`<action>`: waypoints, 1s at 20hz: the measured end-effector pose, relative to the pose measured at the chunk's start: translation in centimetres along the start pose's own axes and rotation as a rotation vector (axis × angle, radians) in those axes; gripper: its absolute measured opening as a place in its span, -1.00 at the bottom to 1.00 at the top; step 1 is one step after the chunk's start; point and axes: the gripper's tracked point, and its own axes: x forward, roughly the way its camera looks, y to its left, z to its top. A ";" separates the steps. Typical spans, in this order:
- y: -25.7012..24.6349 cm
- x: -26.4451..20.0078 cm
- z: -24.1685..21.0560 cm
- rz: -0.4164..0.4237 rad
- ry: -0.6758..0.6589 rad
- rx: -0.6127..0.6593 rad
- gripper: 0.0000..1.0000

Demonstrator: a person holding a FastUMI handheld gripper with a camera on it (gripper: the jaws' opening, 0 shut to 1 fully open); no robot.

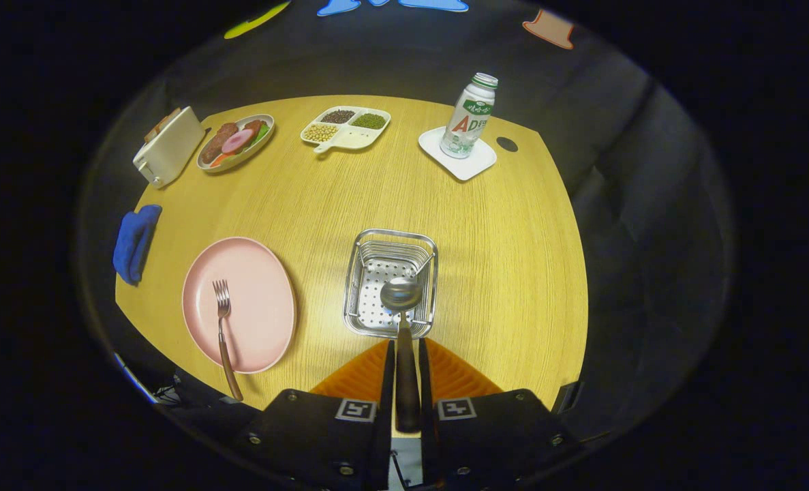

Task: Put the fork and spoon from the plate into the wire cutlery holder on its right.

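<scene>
Tool (406,354) clamped on spoon (401,294) above wire cutlery holder (392,240), handle end hidden between fingers; fork (222,320) on plate (261,300)

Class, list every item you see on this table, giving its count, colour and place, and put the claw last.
spoon: one, silver bowl with dark handle, held over the wire holder
wire holder: one, silver, right of the plate
plate: one, pink, left of the holder
fork: one, brown handle, on the plate
cloth: one, blue, beyond the plate at the table edge
toaster: one, cream, far left
food plate: one, beside the toaster
divided tray: one, white, far middle
bottle: one, white, on a white coaster
claw: one, shut on the spoon handle
</scene>
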 end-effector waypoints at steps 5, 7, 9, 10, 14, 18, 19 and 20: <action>-0.3 -0.8 -0.3 -0.008 -0.019 -0.004 -0.47; -0.1 -1.4 -0.3 -0.004 -0.031 -0.001 -0.47; 0.1 -2.1 -0.4 0.003 -0.043 0.003 -0.48; 0.1 -2.3 -0.6 0.006 -0.047 0.006 -0.48; 0.3 -3.6 -1.6 0.005 -0.064 0.010 -0.47; 2.2 -4.9 -3.0 0.038 -0.079 0.022 -0.47; 3.1 -5.0 -3.3 0.051 -0.082 0.021 -0.47; 3.9 -5.0 -3.5 0.066 -0.085 0.017 -0.47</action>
